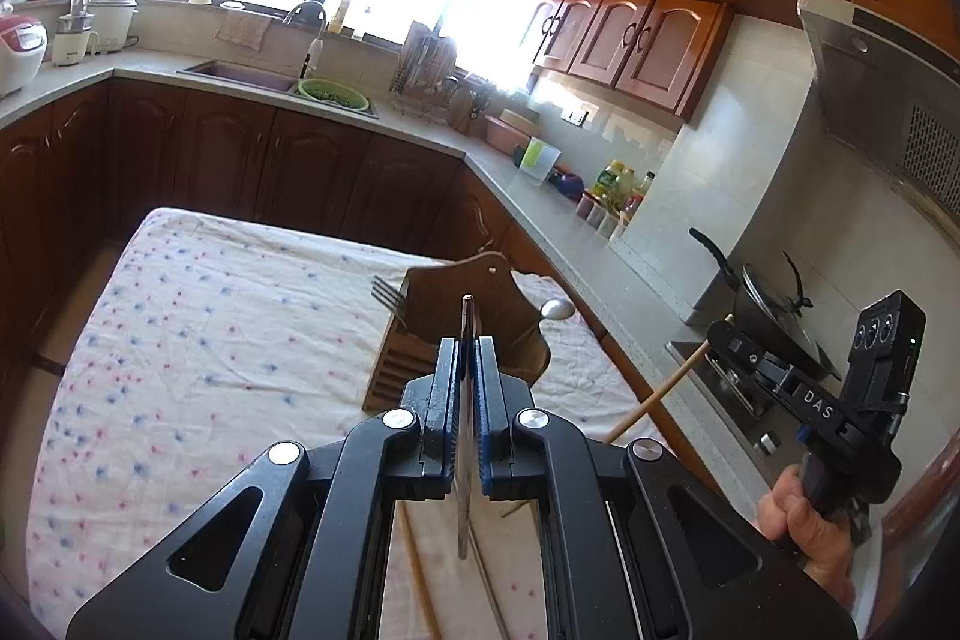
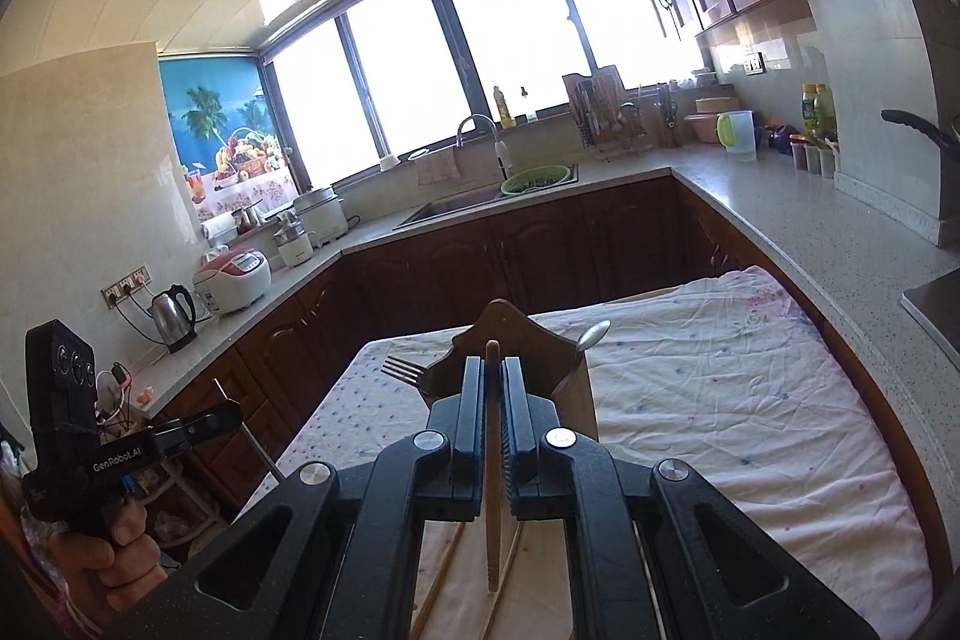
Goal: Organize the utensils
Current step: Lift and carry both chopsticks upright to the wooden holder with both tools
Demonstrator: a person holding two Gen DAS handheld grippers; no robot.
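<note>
Your left tool (image 1: 467,358), low centre, pinches a thin, stiff metal utensil (image 1: 462,460) edge-on; slick, so keep the grip mid-shaft. Your right tool (image 2: 493,382) clamps a light wooden chopstick (image 2: 493,490). Both point at the wooden holder (image 1: 474,304) on the desk (image 1: 198,340).

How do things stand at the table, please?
Left claw shut on metal utensil. Right claw shut on wooden chopstick. Wooden holder ahead with fork, spoon. Nothing blocking.
</note>
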